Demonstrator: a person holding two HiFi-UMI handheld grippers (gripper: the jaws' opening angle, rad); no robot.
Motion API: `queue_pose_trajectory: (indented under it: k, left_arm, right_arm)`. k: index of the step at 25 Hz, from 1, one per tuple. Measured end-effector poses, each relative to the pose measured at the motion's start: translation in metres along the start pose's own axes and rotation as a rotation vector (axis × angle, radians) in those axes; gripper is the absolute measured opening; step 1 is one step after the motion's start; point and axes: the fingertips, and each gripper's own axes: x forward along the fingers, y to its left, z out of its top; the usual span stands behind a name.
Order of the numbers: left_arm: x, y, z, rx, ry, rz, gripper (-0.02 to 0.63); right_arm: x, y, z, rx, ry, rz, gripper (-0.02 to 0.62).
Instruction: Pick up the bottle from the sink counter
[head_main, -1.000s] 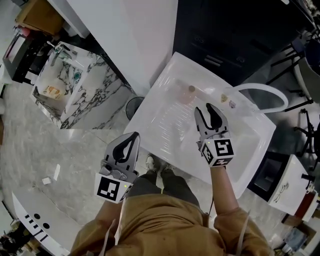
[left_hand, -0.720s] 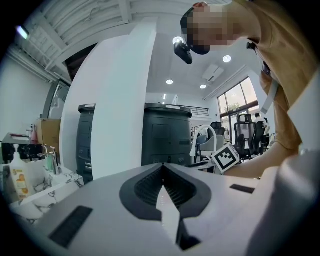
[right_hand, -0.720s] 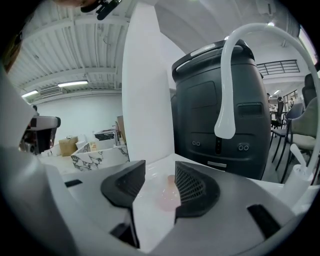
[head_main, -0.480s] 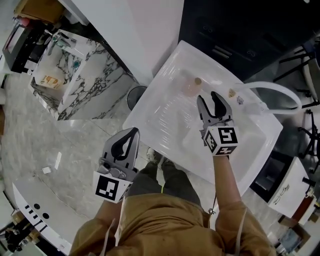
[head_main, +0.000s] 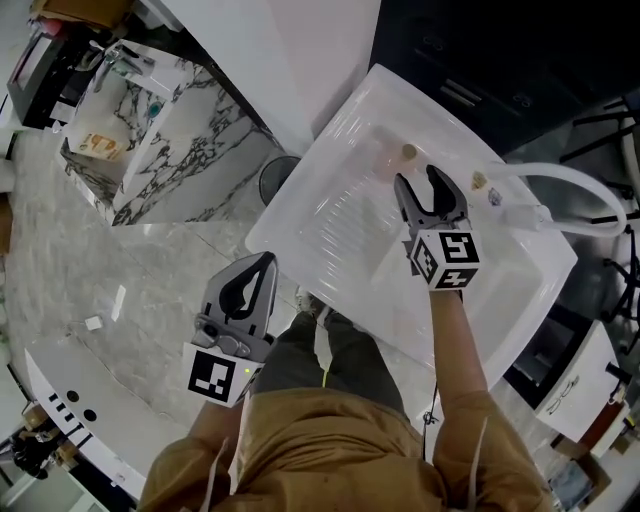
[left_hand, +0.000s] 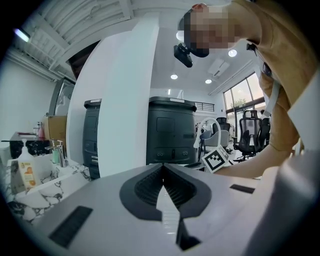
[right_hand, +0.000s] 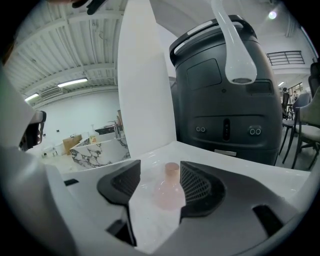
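We are opening our right tool (head_main: 432, 182) wide, with the small pale pink bottle (right_hand: 169, 192) just beyond its jaws on the white surface (head_main: 340, 230); our left tool (head_main: 262, 268) is closed.

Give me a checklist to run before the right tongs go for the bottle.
1. Bottle upright on the counter: ok.
2. Right tongs wide enough: ok. The jaws are opening, the gap is wider than the bottle, and nothing is held.
3. Bottle between the jaws: not ok. It stands ahead of the tips.
4. Line-up: ok, though the bottle sits nearer one jaw.
5. Left tongs out of the way: ok. They are shut, empty and back by the body.
6. How full the bottle is: cannot tell.
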Motion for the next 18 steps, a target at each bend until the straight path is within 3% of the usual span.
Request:
queue_pose_trajectory:
  k: [18]
  left_arm:
    - [0.003,0.004,-0.022,-0.012,0.038,0.024,0.0]
  right_arm:
    - [0.046,-0.013,-0.026,0.013,0.041,0.016,0.287]
